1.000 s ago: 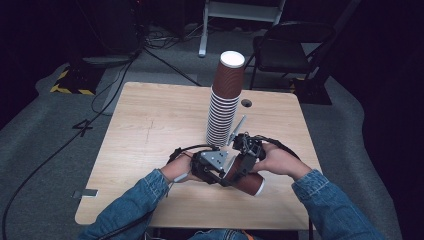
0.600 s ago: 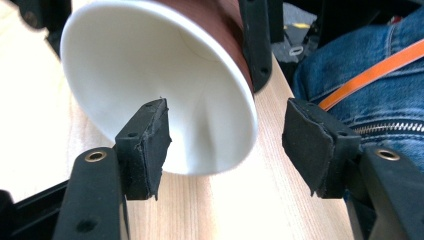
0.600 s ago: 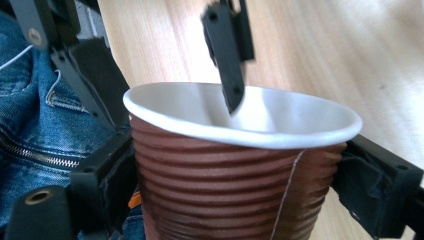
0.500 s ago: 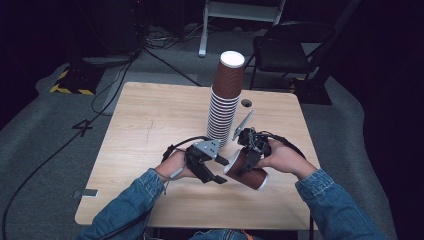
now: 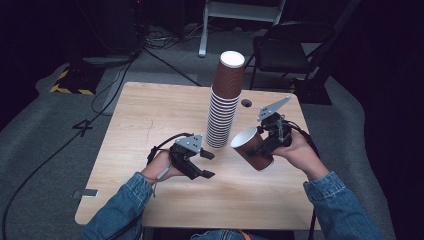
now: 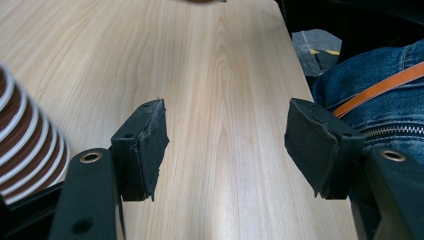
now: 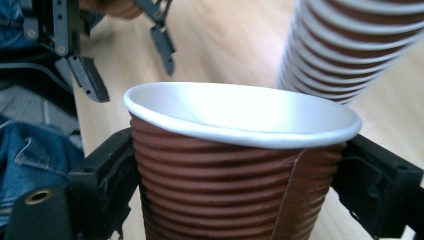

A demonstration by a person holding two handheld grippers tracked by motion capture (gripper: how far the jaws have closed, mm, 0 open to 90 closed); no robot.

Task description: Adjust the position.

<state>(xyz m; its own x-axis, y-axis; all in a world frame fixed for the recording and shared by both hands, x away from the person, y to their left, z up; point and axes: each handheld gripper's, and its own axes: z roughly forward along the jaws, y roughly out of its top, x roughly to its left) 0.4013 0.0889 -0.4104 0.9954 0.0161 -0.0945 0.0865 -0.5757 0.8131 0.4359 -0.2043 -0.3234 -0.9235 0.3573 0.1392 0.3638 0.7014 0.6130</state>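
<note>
Right now the right gripper [image 5: 262, 145] is squeezing a ribbed brown paper cup [image 5: 252, 148] beside the tall stack of brown paper cups [image 5: 223, 105], risking crushing it or toppling them; the left gripper [image 5: 205, 164] is gaping empty.

Denim sleeves [image 5: 125, 200]; each black hand-held gripper [image 5: 206, 164] apparently carries a grey plate.

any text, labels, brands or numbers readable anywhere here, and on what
None can be read.
The single cup in the right gripper: plain brown ribbed wall, white inside, no print.
The cup stack: brown and white bands, no lettering.
The table: bare wood grain, no label.
The left gripper: black pads, no marking.
The yellow and black striped object on the floor: hazard stripes, no words.
A dark mark on the carpet: possibly a "4", but uncertain.
</note>
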